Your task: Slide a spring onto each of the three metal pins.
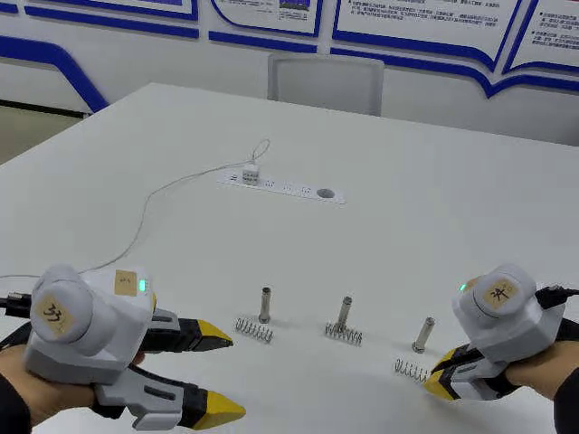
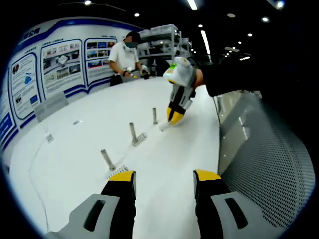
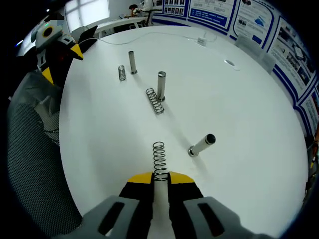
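Right gripper [image 3: 160, 178]: closed on the near end of a spring [image 3: 159, 160] lying flat beside its pin [image 3: 201, 145]. Left gripper [image 2: 164, 178]: jaws apart, empty. Risk: held by the tip only, likely to bend or pop free on lifting. Pinch plain in right gripper view; masked by the gripper body in head view.

The left pin [image 1: 265, 304], middle pin [image 1: 345, 312] and right pin [image 1: 422, 334] stand in a row on the worktop [image 1: 407, 226], a spring [image 1: 254, 330] lying just before each. The power strip [image 1: 282, 187] lies behind them, well apart.
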